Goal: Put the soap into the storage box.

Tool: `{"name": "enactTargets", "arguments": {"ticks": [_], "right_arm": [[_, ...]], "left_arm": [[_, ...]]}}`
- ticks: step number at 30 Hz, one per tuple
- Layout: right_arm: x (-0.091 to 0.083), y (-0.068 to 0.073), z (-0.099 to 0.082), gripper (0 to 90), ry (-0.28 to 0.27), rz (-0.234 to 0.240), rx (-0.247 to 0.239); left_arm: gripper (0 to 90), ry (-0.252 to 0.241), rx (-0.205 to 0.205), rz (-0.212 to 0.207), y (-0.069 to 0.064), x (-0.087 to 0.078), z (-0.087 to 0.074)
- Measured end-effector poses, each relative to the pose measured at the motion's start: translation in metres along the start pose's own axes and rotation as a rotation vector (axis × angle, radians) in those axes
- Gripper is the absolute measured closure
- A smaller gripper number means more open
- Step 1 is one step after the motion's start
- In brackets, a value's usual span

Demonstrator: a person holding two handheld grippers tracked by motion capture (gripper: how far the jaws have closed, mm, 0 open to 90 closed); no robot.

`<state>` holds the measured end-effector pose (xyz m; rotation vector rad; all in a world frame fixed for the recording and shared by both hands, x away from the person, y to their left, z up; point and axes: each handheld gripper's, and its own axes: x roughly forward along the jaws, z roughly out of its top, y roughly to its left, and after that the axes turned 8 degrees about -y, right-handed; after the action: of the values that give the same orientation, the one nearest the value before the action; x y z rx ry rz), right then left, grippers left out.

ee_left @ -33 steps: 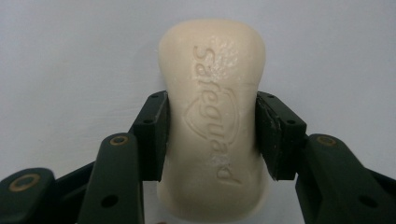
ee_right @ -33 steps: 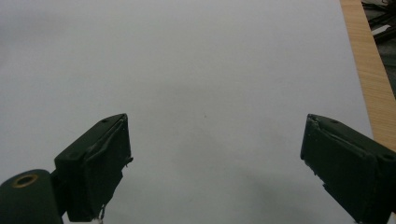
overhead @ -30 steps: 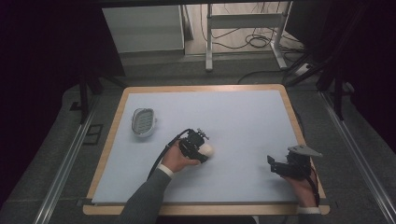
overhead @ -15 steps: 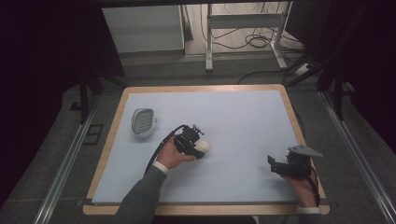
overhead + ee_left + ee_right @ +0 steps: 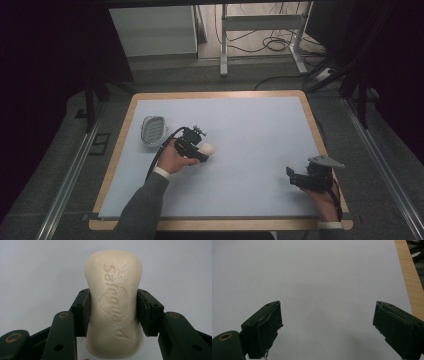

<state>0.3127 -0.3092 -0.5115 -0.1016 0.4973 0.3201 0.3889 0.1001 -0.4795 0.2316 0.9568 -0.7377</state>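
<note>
The soap (image 5: 114, 305) was pinched at its waist by the left claw (image 5: 113, 312). As it looked smooth, it could slip out onto the bench (image 5: 250, 130). The right claw (image 5: 328, 327) was held spread and empty.

Grey sleeve (image 5: 142, 207) with white cuff; both grippers black with brass-ringed screws, the right gripper (image 5: 300, 178) topped by a grey three-cornered plate (image 5: 325, 162).

Cream soap bar (image 5: 114, 305), embossed "Safeguard", waisted; clamped across middle by left gripper (image 5: 113, 311); mid-table
</note>
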Motion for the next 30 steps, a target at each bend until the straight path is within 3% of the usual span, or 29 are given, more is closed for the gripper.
{"name": "enactTargets", "arguments": {"ticks": [14,20,30], "right_arm": [[0.002,0.0,-0.001,8.5,0.006,-0.001,-0.002],[0.001,0.0,-0.001,8.5,0.004,0.0,-0.002],[0.001,0.002,0.0,8.5,0.006,0.003,-0.007]], "left_arm": [[49.2,-0.02,-0.046,0.04,0.029,-0.02,-0.004],[49.3,-0.03,-0.093,0.062,0.05,-0.032,-0.01],[49.3,-0.027,-0.135,0.092,0.076,-0.045,-0.016]]}}
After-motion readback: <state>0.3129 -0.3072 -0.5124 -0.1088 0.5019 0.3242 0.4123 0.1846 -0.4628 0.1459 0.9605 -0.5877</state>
